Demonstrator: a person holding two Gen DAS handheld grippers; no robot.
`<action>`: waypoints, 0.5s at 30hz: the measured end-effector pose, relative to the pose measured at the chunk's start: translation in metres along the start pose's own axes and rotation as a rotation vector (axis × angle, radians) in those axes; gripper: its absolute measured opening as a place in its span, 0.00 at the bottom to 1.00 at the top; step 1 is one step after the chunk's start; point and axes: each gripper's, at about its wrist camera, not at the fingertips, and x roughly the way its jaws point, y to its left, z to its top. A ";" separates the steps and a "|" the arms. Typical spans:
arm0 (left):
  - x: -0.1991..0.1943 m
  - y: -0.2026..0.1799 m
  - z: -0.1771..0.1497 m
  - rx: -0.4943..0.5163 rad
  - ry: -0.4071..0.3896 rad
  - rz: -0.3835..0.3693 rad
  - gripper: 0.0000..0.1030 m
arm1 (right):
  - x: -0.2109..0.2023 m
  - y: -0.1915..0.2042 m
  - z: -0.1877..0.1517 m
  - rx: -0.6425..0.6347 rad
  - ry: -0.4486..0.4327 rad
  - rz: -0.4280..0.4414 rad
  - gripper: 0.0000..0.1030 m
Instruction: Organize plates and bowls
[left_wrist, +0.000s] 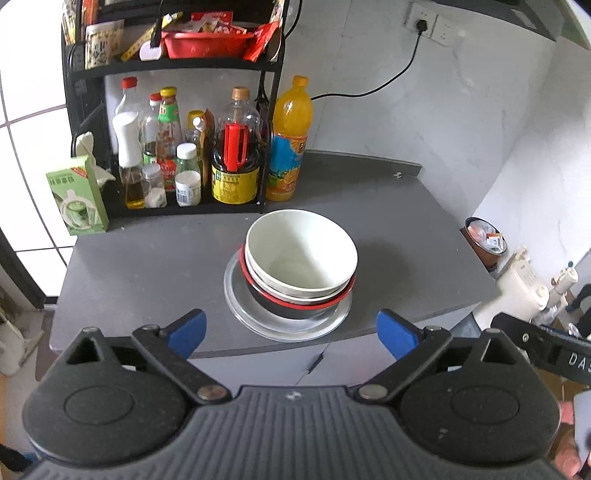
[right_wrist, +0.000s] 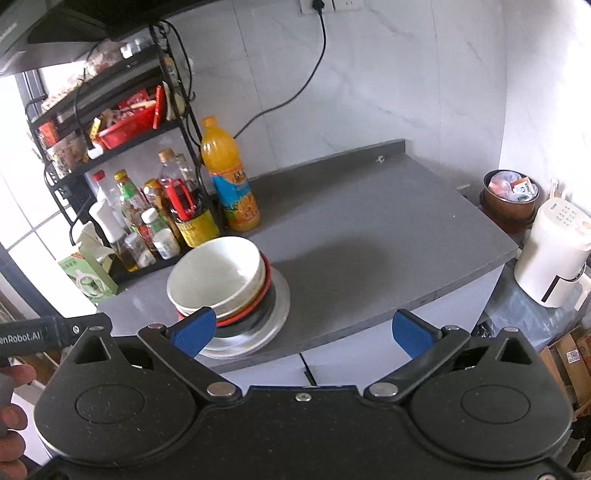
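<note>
Readable writing is scarce: "DA" is seen on a black bar at the right edge of the left wrist view, and "nRobot.AI" on a black bar at the left edge of the right wrist view. The labels on the bottles and on the green carton (left_wrist: 75, 201) are too small or blurred to be read.

One stack of dishes is seen on the grey desk (left_wrist: 147, 266), near its front edge. A silver plate (left_wrist: 258, 321) lies at the bottom; a black bowl with a red rim (left_wrist: 288, 310) sits on it, and a white bowl (left_wrist: 301, 254) is nested on top, with the rim of a second white bowl visible just beneath it. Three bowls and one plate are thus counted.

The left claw (left_wrist: 291, 334) is held wide open and empty, short of the desk edge, with the stack directly ahead between the lines of its blue pads. The right claw (right_wrist: 301, 332) is likewise spread wide with nothing held; the stack lies ahead and to its left, partly covered in the view by the left blue pad (right_wrist: 194, 330).

One orange drink bottle (right_wrist: 231, 177) stands behind the stack, beside a black rack (left_wrist: 170, 70) of condiment bottles.
</note>
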 end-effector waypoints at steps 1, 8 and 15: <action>-0.004 0.003 -0.001 0.007 -0.001 -0.004 0.96 | -0.003 0.006 -0.002 0.005 -0.009 -0.005 1.00; -0.029 0.033 -0.008 0.061 0.000 -0.032 0.99 | -0.020 0.043 -0.020 0.027 -0.035 -0.041 1.00; -0.044 0.060 -0.016 0.089 -0.005 -0.055 0.99 | -0.037 0.073 -0.039 0.005 -0.049 -0.076 1.00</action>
